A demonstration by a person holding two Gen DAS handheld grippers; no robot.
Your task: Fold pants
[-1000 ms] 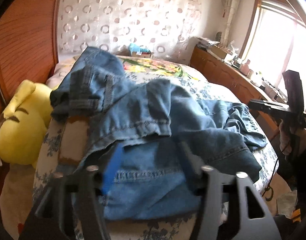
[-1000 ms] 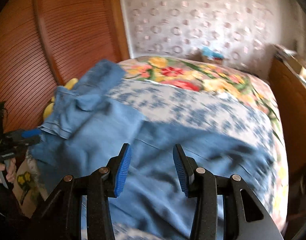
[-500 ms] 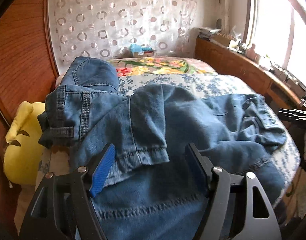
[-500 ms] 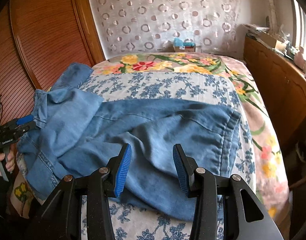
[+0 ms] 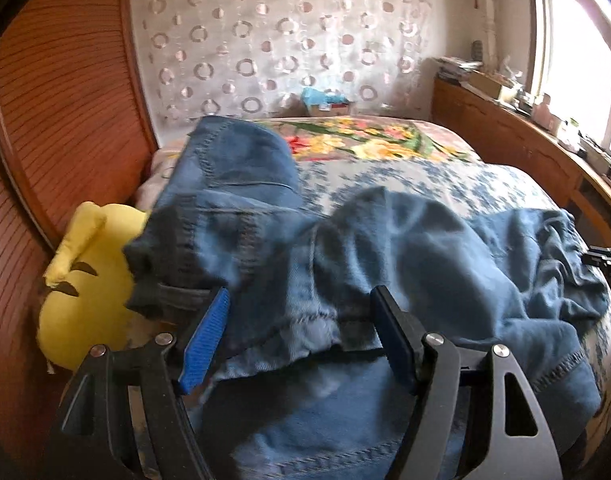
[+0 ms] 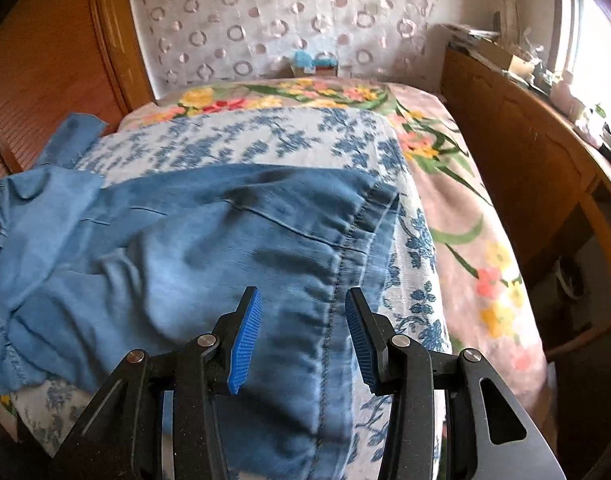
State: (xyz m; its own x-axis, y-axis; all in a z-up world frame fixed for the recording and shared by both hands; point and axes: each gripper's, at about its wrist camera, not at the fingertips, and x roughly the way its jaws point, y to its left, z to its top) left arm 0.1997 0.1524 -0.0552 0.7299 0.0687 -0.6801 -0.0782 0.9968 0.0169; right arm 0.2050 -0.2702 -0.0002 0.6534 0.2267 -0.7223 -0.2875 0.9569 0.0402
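Blue denim pants (image 5: 345, 248) lie rumpled across the near part of the bed; in the right wrist view they (image 6: 185, 240) spread flatter, with a stitched hem (image 6: 337, 264) at the right. My left gripper (image 5: 301, 320) is open, its fingers straddling a bunched fold at the near left edge of the denim. My right gripper (image 6: 301, 324) is open, low over the hem end, fingers either side of the stitched seam. The tip of the right gripper shows at the right edge of the left wrist view (image 5: 605, 258).
The bed (image 6: 265, 136) has a blue-flowered sheet and a floral blanket (image 6: 457, 200). A yellow plush toy (image 5: 85, 280) lies by the wooden sliding door (image 5: 57, 120) on the left. A wooden cabinet (image 6: 517, 152) with clutter runs along the right, under the window.
Both grippers have moved closer and lower onto the pants. The right gripper shifted right, onto the hem. The denim near the left gripper has bunched up a little.
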